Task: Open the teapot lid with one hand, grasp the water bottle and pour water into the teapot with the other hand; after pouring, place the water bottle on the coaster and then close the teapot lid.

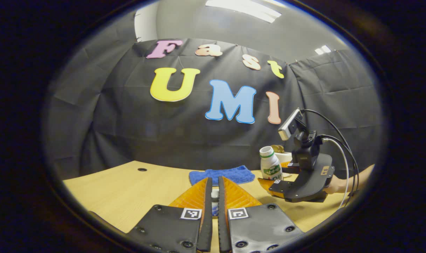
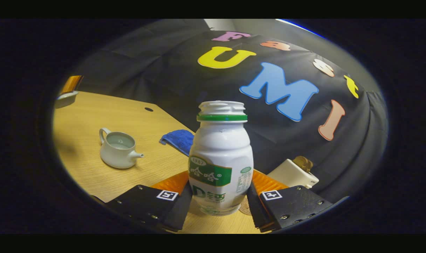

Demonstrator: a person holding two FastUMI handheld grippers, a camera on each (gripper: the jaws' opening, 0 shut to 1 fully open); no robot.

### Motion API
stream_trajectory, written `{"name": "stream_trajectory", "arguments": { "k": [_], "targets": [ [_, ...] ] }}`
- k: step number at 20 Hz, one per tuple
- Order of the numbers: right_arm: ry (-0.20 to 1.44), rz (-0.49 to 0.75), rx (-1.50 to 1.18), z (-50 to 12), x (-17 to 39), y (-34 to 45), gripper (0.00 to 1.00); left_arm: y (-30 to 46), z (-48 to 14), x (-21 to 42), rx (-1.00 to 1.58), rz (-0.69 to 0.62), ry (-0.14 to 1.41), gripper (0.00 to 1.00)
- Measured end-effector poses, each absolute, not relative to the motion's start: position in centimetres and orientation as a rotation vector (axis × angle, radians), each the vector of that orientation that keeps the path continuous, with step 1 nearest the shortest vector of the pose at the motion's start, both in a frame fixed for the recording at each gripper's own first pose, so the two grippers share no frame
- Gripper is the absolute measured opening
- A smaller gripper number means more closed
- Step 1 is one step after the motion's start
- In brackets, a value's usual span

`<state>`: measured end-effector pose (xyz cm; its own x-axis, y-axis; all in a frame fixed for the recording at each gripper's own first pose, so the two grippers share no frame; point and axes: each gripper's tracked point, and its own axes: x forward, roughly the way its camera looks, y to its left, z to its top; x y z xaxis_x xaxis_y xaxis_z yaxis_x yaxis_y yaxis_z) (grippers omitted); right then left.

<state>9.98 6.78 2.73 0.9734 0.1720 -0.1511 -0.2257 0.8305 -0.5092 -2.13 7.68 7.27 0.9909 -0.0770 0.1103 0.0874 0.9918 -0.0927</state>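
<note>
My left gripper [image 1: 214, 196] is up above the wooden table [image 1: 128, 189], its two ribbed fingers nearly pressed together on a small white thing, which looks like the teapot lid [image 1: 215, 194], though most of it is hidden between them. Ahead and to the left the tabletop lies bare as far as its far edge, where a small round hole [image 1: 142, 169] sits close to the black cloth wall. A blue towel [image 1: 221, 175] of nubbly cloth lies flat at the far middle. In the right gripper view my right gripper [image 2: 220, 196] pinches the water bottle [image 2: 220, 158] low on its belly, a finger on either flank; the bottle stands upright, and I cannot tell whether its base rests on the table or just clears it. It is smooth white plastic, rounded, with a green ring under an uncapped threaded neck; I cannot see inside it. A little of a round woven coaster [image 2: 245, 206] peeks out just right of the bottle's foot. Well off to the left stands the teapot [image 2: 118, 151], pale glazed ceramic, lid off, with liquid visible inside, spout toward the bottle and handle away, with open table all round it. Behind the bottle to the right sits a white block-shaped thing [image 2: 293, 174] with a brownish knob on top.
</note>
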Motion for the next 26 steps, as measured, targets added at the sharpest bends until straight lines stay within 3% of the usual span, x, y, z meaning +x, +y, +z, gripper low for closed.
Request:
{"name": "stream_trajectory", "arguments": {
  "k": [1,3,6,7,12,14,16,17,19,25,26],
  "targets": [
    [0.112,0.207,-0.517,2.7,9.9,6.1,0.72,7.2,7.4,-0.8,-0.070,-0.089,-0.106,0.13],
    [0.128,0.201,-0.448,2.6,9.9,4.6,0.72,6.4,7.1,2.0,-0.013,-0.098,-0.098,0.17],
    [0.150,0.193,-0.365,2.8,10.0,2.3,0.72,5.0,5.8,5.4,0.050,-0.120,-0.067,0.13],
    [0.142,0.185,-0.355,3.1,9.8,1.7,0.72,5.0,5.2,6.2,0.058,-0.116,-0.061,0.17],
    [0.094,0.142,-0.347,4.2,9.9,-0.8,0.71,6.1,2.2,9.5,0.071,-0.074,0.000,0.13],
    [0.095,0.135,-0.337,4.2,10.1,-1.5,0.71,6.0,1.2,10.2,0.062,-0.081,0.027,0.10],
    [0.101,0.129,-0.332,3.9,10.3,-2.0,0.71,6.1,0.6,10.6,0.073,-0.074,0.046,0.17],
    [0.106,0.127,-0.332,3.8,10.4,-2.1,0.71,6.2,0.2,10.6,0.075,-0.068,0.053,0.13],
    [0.112,0.122,-0.332,3.4,10.5,-2.7,0.71,6.3,-0.2,10.7,0.075,-0.066,0.065,0.17],
    [0.144,0.119,-0.317,2.3,11.5,-3.2,0.71,6.3,-0.5,10.8,0.080,-0.068,0.074,0.13],
    [0.153,0.117,-0.312,2.0,11.6,-3.3,0.72,6.3,-0.5,10.7,0.078,-0.068,0.078,0.17]
  ]
}}
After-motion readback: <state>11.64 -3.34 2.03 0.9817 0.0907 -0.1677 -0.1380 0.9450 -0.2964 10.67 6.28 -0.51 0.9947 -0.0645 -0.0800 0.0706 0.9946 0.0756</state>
